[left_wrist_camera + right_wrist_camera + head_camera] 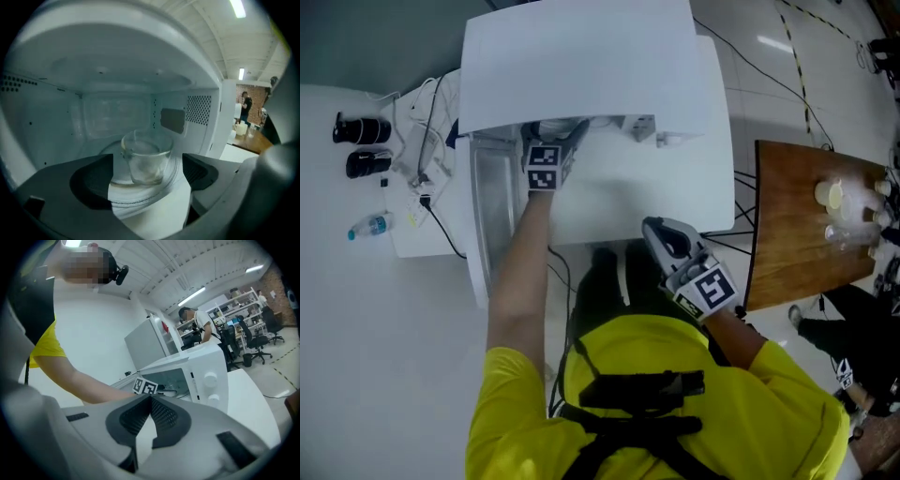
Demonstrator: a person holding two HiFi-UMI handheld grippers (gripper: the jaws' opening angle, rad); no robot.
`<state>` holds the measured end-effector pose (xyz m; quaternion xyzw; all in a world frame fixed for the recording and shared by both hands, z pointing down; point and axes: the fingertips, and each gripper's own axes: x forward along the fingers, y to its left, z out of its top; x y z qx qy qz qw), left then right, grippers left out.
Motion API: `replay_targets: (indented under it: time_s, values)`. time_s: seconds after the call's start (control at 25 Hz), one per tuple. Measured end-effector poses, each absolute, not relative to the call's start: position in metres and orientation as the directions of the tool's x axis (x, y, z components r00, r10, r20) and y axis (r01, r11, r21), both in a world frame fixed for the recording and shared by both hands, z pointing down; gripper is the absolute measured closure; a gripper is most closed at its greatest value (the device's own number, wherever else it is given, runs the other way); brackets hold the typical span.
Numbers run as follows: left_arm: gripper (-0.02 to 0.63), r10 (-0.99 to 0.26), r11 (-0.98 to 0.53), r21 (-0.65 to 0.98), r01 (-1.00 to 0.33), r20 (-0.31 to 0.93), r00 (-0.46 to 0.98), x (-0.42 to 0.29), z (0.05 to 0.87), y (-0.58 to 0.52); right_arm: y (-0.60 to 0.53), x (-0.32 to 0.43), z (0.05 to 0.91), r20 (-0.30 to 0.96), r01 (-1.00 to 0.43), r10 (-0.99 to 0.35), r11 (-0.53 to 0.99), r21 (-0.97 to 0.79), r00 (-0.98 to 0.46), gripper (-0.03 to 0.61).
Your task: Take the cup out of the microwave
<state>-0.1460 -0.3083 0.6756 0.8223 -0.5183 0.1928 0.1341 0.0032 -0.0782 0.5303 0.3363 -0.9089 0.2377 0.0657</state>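
Note:
A clear glass cup (pixel 146 157) stands upright on the glass turntable (pixel 119 192) inside the white microwave (pixel 581 66). My left gripper (pixel 147 174) is open at the cavity's mouth. The cup shows between its dark pads (pixel 93 180), a little farther in and untouched. In the head view the left gripper's marker cube (pixel 543 167) sits at the oven's open front. My right gripper (pixel 667 246) hangs close to my body, off the table's front edge. Its jaws are shut with nothing between them, and in its own view the right gripper (pixel 150 401) looks toward the microwave (pixel 206 376).
The microwave door (pixel 492 216) stands swung open to the left of my left arm. Two black cylinders (pixel 362 131), a small water bottle (pixel 371 226) and cables lie on the white table at the left. A wooden table (pixel 797 225) with clear containers stands at the right.

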Motion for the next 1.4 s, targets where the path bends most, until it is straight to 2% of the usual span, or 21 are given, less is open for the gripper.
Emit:
replay_targets:
  time_s: [0.08,0.24,0.36,0.68,1.0,1.12,1.4]
  values:
    - [0.155,-0.790,-0.457,-0.027,-0.889,0.472,0.392,-0.143,0.682,-0.316,-0.078,0.004,0.530,0.278,-0.640,-0.578,0.662,-0.390,-0.767,0.574]
    - [0.179,-0.796,-0.458,0.007,-0.889,0.443,0.414,-0.139,0.678,-0.335,-0.075,0.011,0.533,0.296,-0.648,-0.577,0.656,-0.388,-0.761,0.574]
    - [0.250,-0.805,-0.457,-0.003,-0.889,0.427,0.412,-0.136,0.678,-0.344,-0.074,0.021,0.532,0.305,-0.676,-0.605,0.628,-0.386,-0.736,0.574]
    - [0.255,-0.858,-0.358,0.011,-0.934,0.389,0.334,-0.144,0.660,-0.332,-0.085,0.040,0.527,0.299,-0.723,-0.663,0.578,-0.378,-0.686,0.574]
    - [0.255,-0.887,-0.362,0.002,-0.932,0.307,0.345,-0.124,0.603,-0.228,-0.089,0.035,0.522,0.286,-0.736,-0.684,0.565,-0.374,-0.671,0.574]
    - [0.255,-0.883,-0.344,0.023,-0.939,0.333,0.331,-0.111,0.614,-0.186,-0.089,0.040,0.522,0.288,-0.745,-0.693,0.558,-0.366,-0.661,0.573]
    - [0.255,-0.846,-0.297,0.057,-0.953,0.448,0.290,-0.106,0.698,-0.133,-0.077,0.047,0.529,0.314,-0.755,-0.690,0.554,-0.350,-0.652,0.574]
